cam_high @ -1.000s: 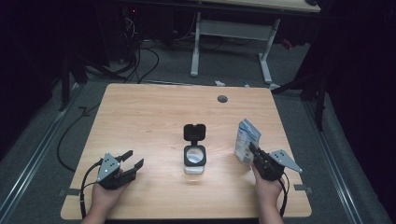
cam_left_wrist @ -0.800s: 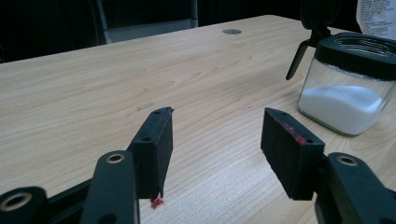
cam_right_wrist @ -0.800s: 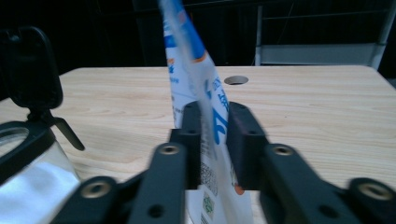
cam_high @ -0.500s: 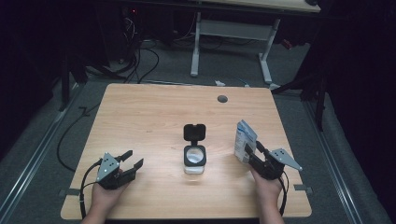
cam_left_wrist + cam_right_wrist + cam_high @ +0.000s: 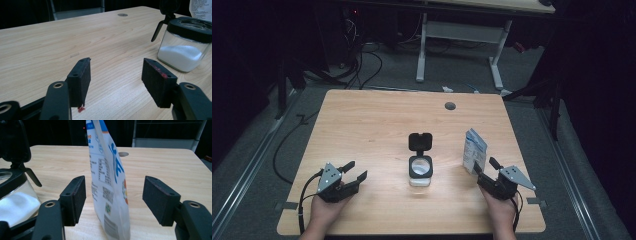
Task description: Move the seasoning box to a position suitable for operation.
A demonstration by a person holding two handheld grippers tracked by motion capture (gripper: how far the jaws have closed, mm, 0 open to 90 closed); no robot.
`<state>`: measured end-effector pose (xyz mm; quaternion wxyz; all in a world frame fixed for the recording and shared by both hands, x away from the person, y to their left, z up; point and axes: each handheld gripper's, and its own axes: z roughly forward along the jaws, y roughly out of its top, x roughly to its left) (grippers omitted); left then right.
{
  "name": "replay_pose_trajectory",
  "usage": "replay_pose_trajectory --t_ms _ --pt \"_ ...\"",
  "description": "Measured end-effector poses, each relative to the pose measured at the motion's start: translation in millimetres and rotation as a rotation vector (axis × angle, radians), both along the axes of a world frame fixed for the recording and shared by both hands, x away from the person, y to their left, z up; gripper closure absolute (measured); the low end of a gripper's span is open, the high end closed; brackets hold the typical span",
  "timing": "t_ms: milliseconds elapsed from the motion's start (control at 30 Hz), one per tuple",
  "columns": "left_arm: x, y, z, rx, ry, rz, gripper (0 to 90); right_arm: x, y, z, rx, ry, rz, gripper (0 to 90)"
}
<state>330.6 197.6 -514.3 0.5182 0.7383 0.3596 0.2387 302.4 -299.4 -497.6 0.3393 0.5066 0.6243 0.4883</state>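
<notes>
A white and blue pouch point(image 5: 475, 150) stands upright on the wooden table point(image 5: 377, 120), right of centre. My right gripper point(image 5: 484, 165) is at its near edge. Its jaws have just been opening, and the pouch point(image 5: 107, 182) stands between the pads without touching either. A glass jar point(image 5: 420, 167) with white powder sits mid-table, its black flip lid point(image 5: 420, 141) raised. My left gripper point(image 5: 357, 170) rests near the front left. Its jaws have just been opening a little, with nothing between them. The jar point(image 5: 185, 45) lies ahead and to the right of the left gripper point(image 5: 116, 67).
A round grommet hole point(image 5: 450, 106) is set in the table's far side. Beyond the table stand the white legs of another desk point(image 5: 494, 55), with cables point(image 5: 362, 60) on the dark floor. The jar point(image 5: 15, 195) sits close to the left of the right gripper's jaws.
The right gripper's jaws have parted from the pouch, which stays standing. The left gripper and the jar are where they were.
</notes>
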Motion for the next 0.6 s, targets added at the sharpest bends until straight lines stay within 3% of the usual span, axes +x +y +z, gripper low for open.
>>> replay_pose_trajectory --t_ms 233,433,600 --pt "2.0 -5.2 -2.9 0.029 0.025 0.010 37.5 -18.6 -5.7 -7.1 -0.008 0.005 -0.019 35.7" --pt "4.1 -9.8 -5.1 0.041 0.061 0.016 37.6 -32.8 -7.9 -12.7 -0.028 0.035 -0.020 38.0" --pt "4.0 -13.1 -4.5 0.044 0.060 0.020 39.0 -41.8 -8.3 -15.3 -0.037 0.052 -0.029 42.7"
